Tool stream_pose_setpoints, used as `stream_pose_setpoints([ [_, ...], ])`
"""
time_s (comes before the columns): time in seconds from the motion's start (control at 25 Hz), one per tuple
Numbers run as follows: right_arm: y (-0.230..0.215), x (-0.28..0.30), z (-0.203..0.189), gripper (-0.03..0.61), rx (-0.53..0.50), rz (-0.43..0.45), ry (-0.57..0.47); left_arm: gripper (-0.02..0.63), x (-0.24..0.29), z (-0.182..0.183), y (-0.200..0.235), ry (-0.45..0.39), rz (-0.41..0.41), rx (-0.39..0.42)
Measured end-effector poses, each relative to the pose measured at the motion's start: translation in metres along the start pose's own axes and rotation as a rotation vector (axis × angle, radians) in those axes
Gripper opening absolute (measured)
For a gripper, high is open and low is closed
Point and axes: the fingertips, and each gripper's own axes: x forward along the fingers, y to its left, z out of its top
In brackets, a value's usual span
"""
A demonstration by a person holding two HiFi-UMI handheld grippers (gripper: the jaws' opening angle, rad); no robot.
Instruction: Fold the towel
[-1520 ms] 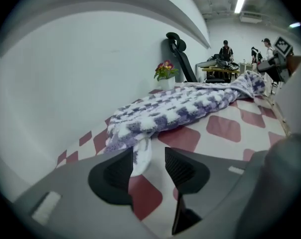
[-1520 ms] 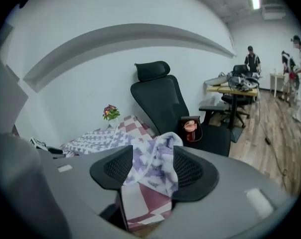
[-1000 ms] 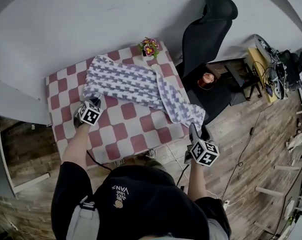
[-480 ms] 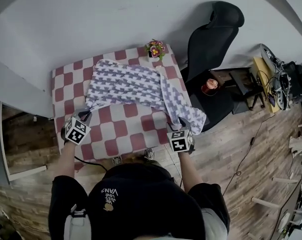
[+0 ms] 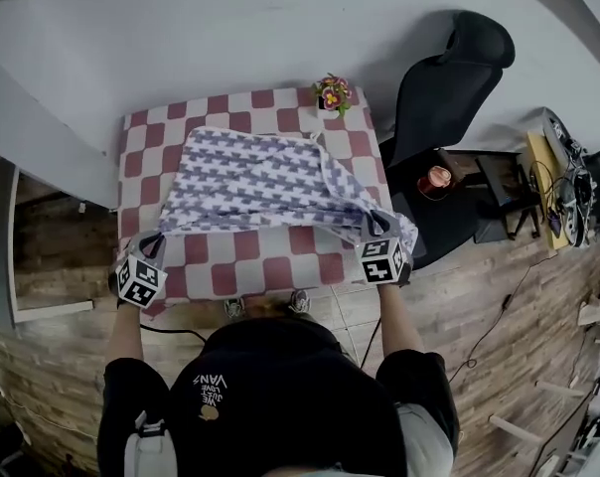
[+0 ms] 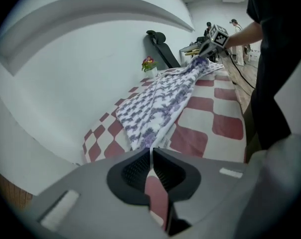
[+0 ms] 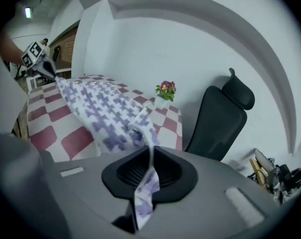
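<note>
No fold in yet. The towel point(image 5: 265, 179) is spread flat on the red-and-white checkered table point(image 5: 280, 271), and I've got both near corners. My left gripper point(image 5: 153, 241) is pinching the near-left corner. My right gripper point(image 5: 377, 229) has just been closing and now bites the near-right one. The cloth is soft, limp and rectangular, white with purple zigzags. All the folding's still ahead.

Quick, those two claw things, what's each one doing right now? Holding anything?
Left gripper: closed on a corner of the towel.
Right gripper: jaws have just been closing, now clamped on the towel's other near corner.
</note>
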Motion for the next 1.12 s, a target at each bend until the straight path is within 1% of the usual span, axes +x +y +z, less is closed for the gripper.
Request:
stream_pose_setpoints([
  [0.16,-0.05,0.019,0.029,0.037,-0.013,-0.063,-0.02,0.021,-0.015,-0.018,-0.015,0.016,0.043,-0.051],
  [0.24,-0.067,0.033,0.042,0.037,-0.027,-0.085,-0.02,0.021,-0.022,-0.03,-0.02,0.038,0.058,-0.082],
  [0.32,-0.076,0.048,0.051,0.038,-0.027,-0.085,-0.017,0.021,-0.026,-0.038,-0.025,0.051,0.061,-0.119],
  [0.36,-0.078,0.054,0.054,0.07,-0.02,-0.075,-0.011,0.021,-0.028,-0.04,-0.026,0.054,0.061,-0.133],
  [0.4,-0.077,0.058,0.055,0.139,-0.013,-0.061,-0.004,0.021,-0.029,-0.041,-0.028,0.057,0.062,-0.141],
  [0.44,-0.074,0.06,0.055,0.194,-0.01,-0.047,0.002,0.021,-0.029,-0.042,-0.029,0.06,0.065,-0.144],
  [0.56,-0.063,0.054,0.047,0.201,-0.004,-0.022,-0.003,0.021,-0.028,-0.043,-0.028,0.069,0.085,-0.154],
  [0.64,-0.059,0.041,0.036,0.201,0.026,-0.015,-0.02,0.021,-0.025,-0.044,-0.027,0.071,0.098,-0.176],
  [0.72,-0.058,0.023,0.018,0.201,0.082,-0.013,-0.035,0.021,-0.023,-0.045,-0.026,0.07,0.116,-0.204],
  [0.8,-0.054,0.003,-0.011,0.201,0.15,-0.009,-0.028,0.021,-0.022,-0.045,-0.025,0.07,0.135,-0.23],
  [0.92,-0.04,-0.021,-0.069,0.201,0.225,0.014,0.016,0.021,-0.019,-0.047,-0.027,0.078,0.157,-0.271],
  [1.04,-0.022,-0.039,-0.119,0.201,0.245,0.055,0.069,0.021,-0.017,-0.047,-0.031,0.091,0.179,-0.299],
  [1.12,-0.008,-0.045,-0.136,0.201,0.232,0.1,0.073,0.021,-0.018,-0.048,-0.032,0.097,0.196,-0.31],
])
